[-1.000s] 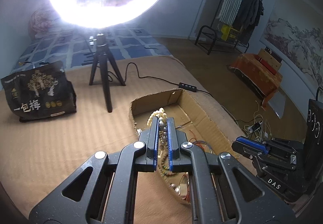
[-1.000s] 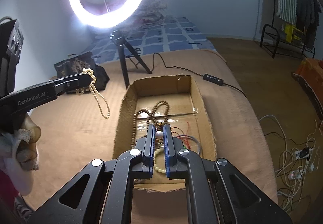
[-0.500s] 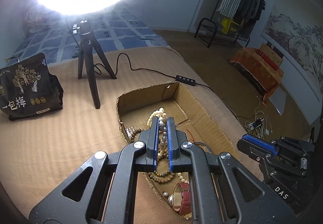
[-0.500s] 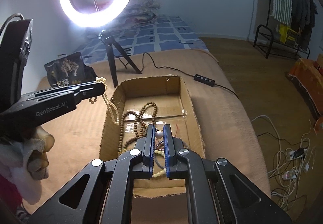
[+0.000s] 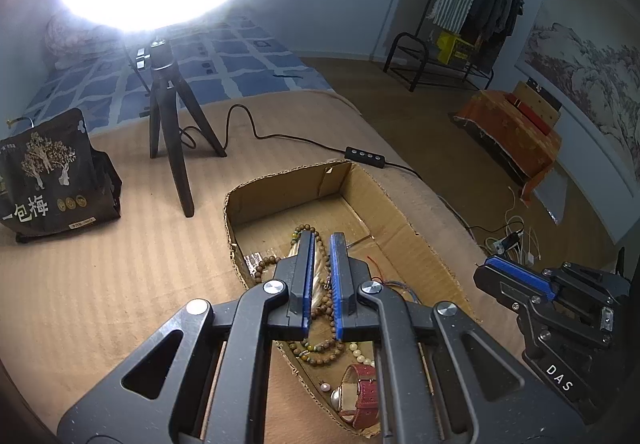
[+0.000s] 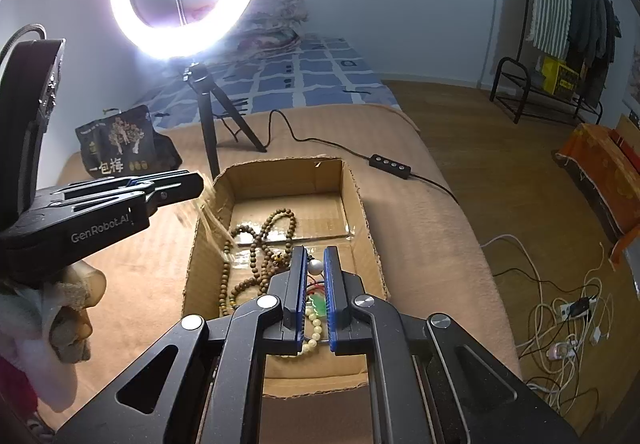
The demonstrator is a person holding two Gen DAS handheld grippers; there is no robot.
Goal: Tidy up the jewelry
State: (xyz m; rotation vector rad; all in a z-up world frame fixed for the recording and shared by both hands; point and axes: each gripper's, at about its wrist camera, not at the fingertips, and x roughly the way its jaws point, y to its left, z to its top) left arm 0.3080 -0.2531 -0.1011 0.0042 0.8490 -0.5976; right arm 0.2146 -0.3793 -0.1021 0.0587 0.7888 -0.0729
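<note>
An open cardboard box (image 5: 404,222) (image 6: 356,200) lies on the tan bed and holds brown wooden bead strings (image 6: 276,224) (image 5: 320,348), a watch with a red strap (image 5: 362,396) and a white bead (image 6: 315,265). My left gripper (image 5: 321,240) hovers over the box's left wall with its jaws slightly apart; a cream bead string (image 5: 318,280) shows as a falling blur between and below them, also blurred in the right wrist view (image 6: 214,222). My right gripper (image 6: 315,254) hangs over the box's near end, narrowly parted, with nothing held.
A ring light on a black tripod (image 5: 172,124) (image 6: 208,104) stands behind the box, its cable and switch (image 5: 366,156) trailing right. A dark printed bag (image 5: 48,176) sits at the left. Loose cables (image 6: 568,320) lie on the floor right of the bed.
My left gripper moved over the box, parted its jaws and let go of the cream bead string, which now drops as a blur. The right gripper barely moved.
</note>
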